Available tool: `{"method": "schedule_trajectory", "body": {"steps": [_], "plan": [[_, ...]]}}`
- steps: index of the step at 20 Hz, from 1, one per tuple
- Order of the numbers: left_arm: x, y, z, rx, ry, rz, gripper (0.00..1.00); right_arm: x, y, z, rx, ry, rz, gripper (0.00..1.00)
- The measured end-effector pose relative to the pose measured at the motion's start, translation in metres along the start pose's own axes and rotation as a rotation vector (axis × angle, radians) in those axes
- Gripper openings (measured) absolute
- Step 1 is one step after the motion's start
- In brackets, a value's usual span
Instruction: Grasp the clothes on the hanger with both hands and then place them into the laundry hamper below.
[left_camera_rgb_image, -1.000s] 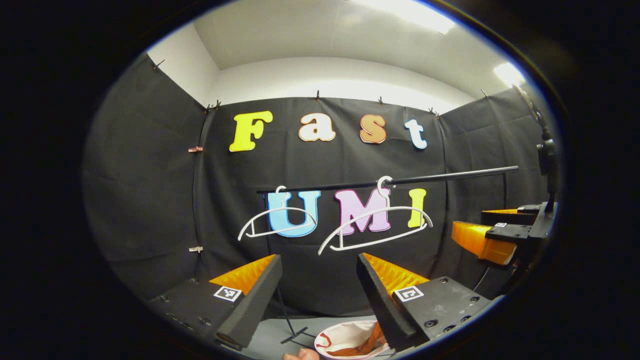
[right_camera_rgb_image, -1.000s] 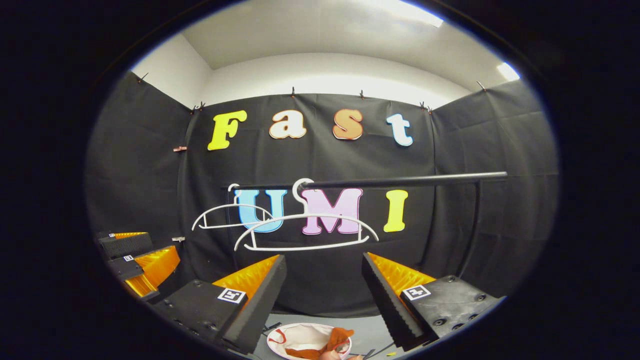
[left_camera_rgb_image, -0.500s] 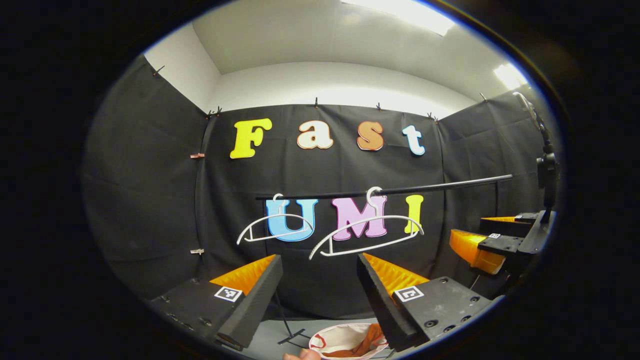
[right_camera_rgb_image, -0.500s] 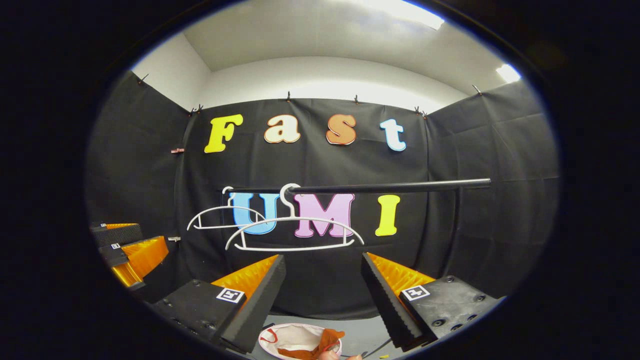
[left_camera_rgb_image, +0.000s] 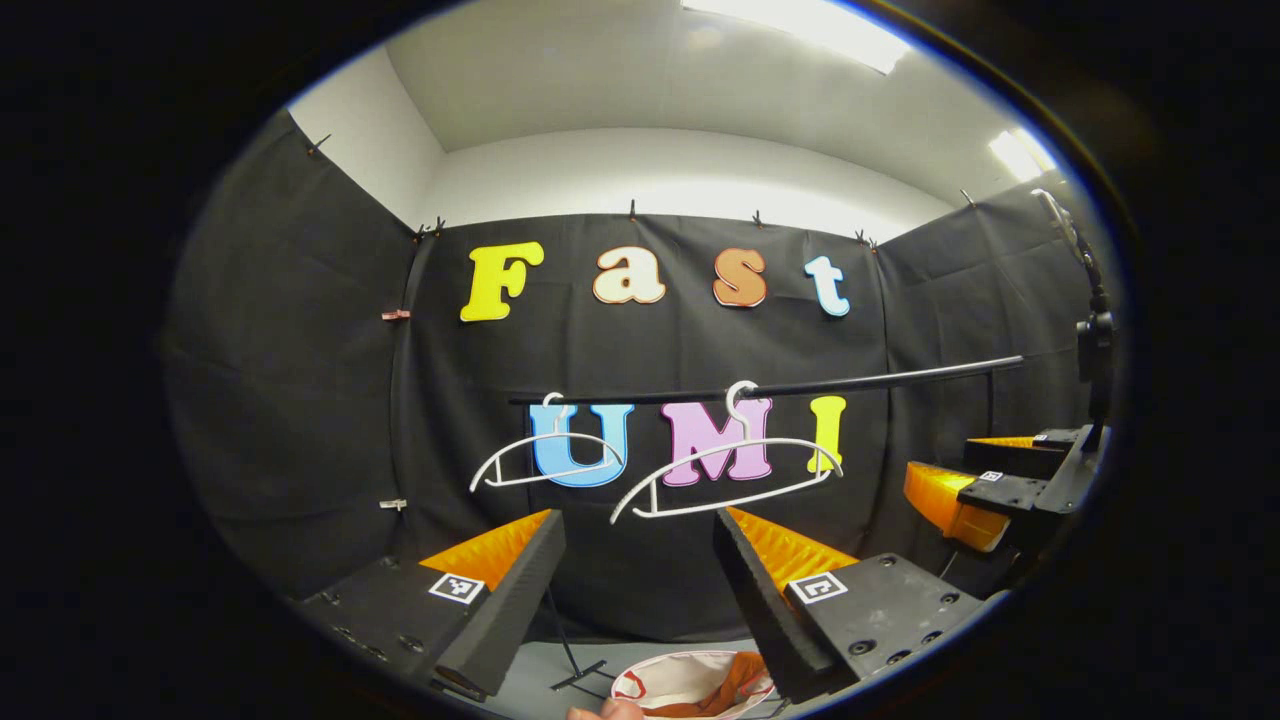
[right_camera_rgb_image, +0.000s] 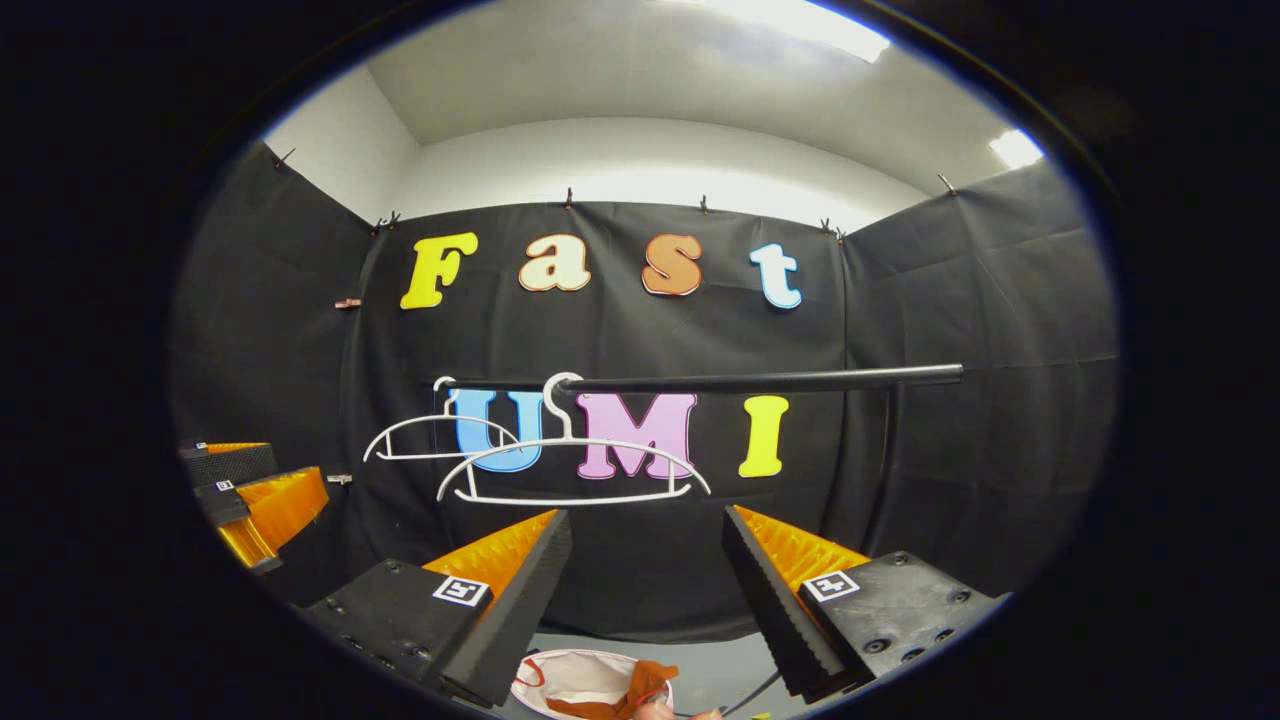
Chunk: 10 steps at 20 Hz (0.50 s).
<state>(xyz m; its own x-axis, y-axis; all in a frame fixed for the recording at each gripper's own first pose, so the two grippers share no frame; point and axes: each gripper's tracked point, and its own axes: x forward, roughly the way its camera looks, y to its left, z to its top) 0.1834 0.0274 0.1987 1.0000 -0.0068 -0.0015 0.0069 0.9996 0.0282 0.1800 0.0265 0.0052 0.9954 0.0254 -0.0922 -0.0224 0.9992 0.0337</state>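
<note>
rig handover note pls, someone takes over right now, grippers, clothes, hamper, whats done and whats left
Left gripper: open, holding nothing, raised in front of the rail.
Right gripper: open, holding nothing, level with the left one.
Hangers: the near hanger and the far hanger both hang bare on the rail.
Laundry hamper: on the floor below the grippers, with an orange garment inside.
Done: judging by the bare hangers and the garment in the hamper, the drop looks complete.
Left: nothing on the hangers to grasp; check that the garment sits fully inside, since the hamper is partly cut off.
</note>
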Motion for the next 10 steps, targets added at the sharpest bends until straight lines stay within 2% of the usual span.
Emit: {"method": "schedule_trajectory", "body": {"steps": [5,6,10], "plan": [[0.0031,0.0055,-0.0026,0.0,0.015,0.015,0.95,0.0002,0.0062,0.0023,0.008,-0.003,0.01,0.98],[0.003,0.0055,-0.0024,-0.006,0.015,0.015,0.92,0.001,0.0061,0.0021,0.006,-0.002,0.011,0.98],[0.0048,0.0082,0.0003,-0.011,0.007,0.022,0.95,0.0015,0.0058,-0.0003,0.007,0.002,0.01,0.98]]}}
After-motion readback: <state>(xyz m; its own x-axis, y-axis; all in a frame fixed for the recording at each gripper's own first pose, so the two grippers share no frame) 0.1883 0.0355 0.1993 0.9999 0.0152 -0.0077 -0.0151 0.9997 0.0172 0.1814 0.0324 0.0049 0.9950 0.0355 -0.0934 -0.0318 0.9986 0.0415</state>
